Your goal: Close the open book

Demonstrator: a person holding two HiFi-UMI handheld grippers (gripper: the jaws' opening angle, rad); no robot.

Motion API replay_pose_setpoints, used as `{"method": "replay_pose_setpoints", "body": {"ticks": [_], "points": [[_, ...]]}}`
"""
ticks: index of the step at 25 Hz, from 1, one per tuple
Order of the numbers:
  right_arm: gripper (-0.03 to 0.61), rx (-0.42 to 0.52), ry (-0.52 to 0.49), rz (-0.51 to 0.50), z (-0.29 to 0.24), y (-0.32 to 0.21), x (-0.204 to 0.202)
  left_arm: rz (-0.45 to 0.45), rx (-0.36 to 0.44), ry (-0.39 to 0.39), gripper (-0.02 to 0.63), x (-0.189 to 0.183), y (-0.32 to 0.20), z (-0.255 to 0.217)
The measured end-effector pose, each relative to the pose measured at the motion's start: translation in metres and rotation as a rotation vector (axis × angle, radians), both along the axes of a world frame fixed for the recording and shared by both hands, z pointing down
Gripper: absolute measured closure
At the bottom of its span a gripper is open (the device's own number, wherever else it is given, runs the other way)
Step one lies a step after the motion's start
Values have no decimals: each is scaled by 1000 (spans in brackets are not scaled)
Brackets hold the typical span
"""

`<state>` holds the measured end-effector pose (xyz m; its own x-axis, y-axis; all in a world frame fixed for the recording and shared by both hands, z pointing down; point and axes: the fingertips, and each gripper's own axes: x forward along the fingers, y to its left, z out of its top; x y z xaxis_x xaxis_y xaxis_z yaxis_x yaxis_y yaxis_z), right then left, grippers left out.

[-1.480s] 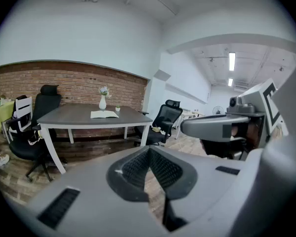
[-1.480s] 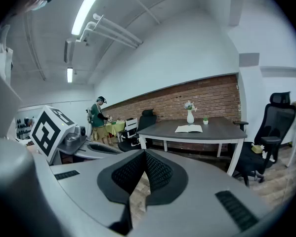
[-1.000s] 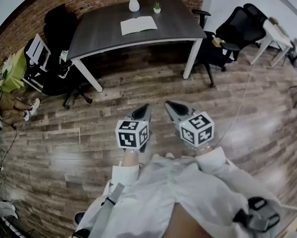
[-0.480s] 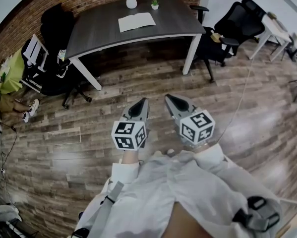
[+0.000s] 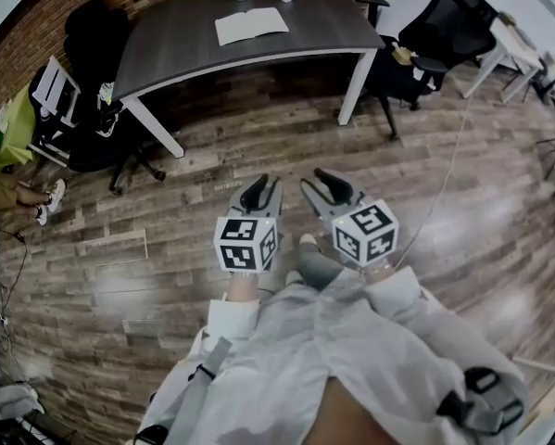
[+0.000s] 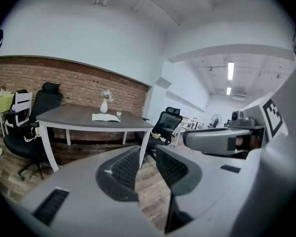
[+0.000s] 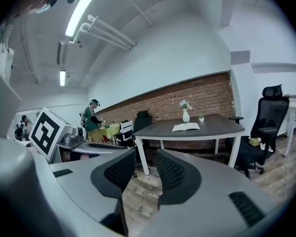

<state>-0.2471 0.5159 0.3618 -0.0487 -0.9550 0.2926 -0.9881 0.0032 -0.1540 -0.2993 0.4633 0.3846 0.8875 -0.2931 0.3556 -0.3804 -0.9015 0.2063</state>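
Head view: Bare wooden floor [image 5: 258,137] lies open between both grippers and the desk [image 5: 175,49]. Office chairs [image 5: 439,35] flank the desk ends. The open book [image 5: 251,26] lies flat towards the desk's far edge, well ahead of the left gripper [image 5: 263,189] and right gripper [image 5: 314,181]. Its long axis runs along the desk.

Left gripper view: The jaws have just been opening; they stand partly open and empty. The book [image 6: 106,117] sits up-left of them, well apart.

Right gripper view: The jaws have just been opening; they stand wider apart and empty. The book [image 7: 186,127] sits up-right of them.

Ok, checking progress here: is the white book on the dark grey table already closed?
No, the white book lies open with both pages spread flat on the dark grey table.
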Motion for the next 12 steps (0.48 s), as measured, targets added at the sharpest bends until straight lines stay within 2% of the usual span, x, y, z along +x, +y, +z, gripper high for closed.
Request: {"method": "replay_pose_setpoints", "body": {"ticks": [6,12], "points": [[468,10,15,-4,-4,-30,26,5,12,-10,506,24,-26,-3],[468,22,20,-29,-8,-81,70,-36,24,-18,506,60,-79,-8]]}}
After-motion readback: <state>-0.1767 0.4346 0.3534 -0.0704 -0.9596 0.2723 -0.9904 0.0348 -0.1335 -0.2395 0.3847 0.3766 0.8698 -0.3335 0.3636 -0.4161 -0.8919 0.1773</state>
